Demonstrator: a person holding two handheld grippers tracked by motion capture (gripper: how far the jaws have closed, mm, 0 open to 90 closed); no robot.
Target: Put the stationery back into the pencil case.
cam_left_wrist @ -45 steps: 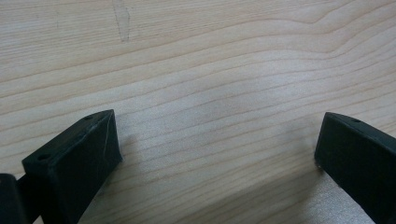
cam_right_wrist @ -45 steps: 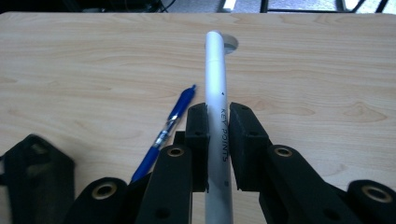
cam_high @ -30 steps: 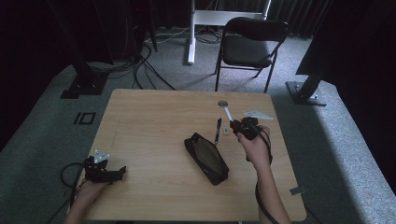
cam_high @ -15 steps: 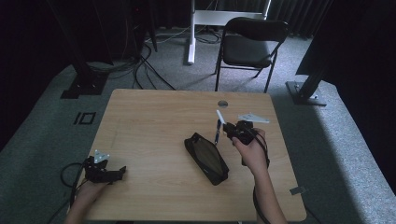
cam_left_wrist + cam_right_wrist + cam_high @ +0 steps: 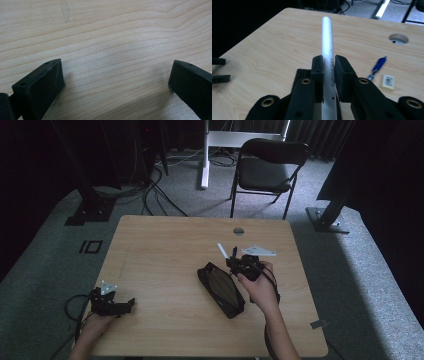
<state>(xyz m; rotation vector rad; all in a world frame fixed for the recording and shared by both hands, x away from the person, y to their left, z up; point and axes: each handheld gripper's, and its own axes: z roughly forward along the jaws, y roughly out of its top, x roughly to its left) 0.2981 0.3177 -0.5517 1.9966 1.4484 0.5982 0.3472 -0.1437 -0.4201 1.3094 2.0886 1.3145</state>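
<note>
Left gripper [image 5: 131, 302] rests at the table's [image 5: 165, 245] seven o'clock, jaws spread wide on bare wood; right gripper [image 5: 329, 65] clamps a white pen [image 5: 327, 47] above the black case [image 5: 220, 288], pointing toward eleven o'clock

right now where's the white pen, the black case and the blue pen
white pen [image 5: 327, 40], right gripper view, on its barrel above the jaws
black case [image 5: 221, 289], high view, on the middle of its top face
blue pen [image 5: 378, 64], right gripper view, on its blue body lying on the table
</note>
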